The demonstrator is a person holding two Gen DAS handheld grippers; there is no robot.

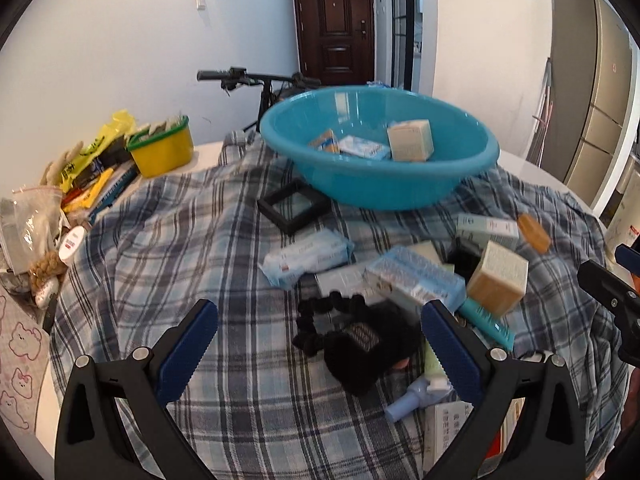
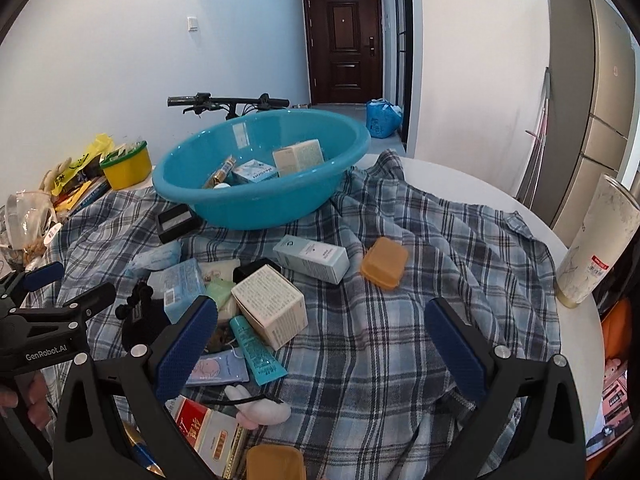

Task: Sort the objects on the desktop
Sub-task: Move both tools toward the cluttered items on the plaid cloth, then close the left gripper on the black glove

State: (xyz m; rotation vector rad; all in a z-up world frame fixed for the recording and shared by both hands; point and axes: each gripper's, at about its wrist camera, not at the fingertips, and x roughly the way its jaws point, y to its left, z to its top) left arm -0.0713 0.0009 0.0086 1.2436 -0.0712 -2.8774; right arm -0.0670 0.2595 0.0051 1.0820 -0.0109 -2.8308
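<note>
Left gripper (image 1: 320, 344): jaws spread, empty, above black furry item (image 1: 368, 350). Right gripper (image 2: 322, 342): jaws spread, empty, over plaid cloth (image 2: 400, 320). Blue basin (image 2: 260, 204) holds 3 boxes, behind the clutter.

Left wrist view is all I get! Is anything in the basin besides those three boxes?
Observer: Yes, a gold tube lies in the basin beside them.
Operator: Is there only one orange box?
Observer: No, a second orange box lies at the near edge, close to the person.
Operator: Is the right gripper holding something?
Observer: No, the right gripper is open and empty.
</note>
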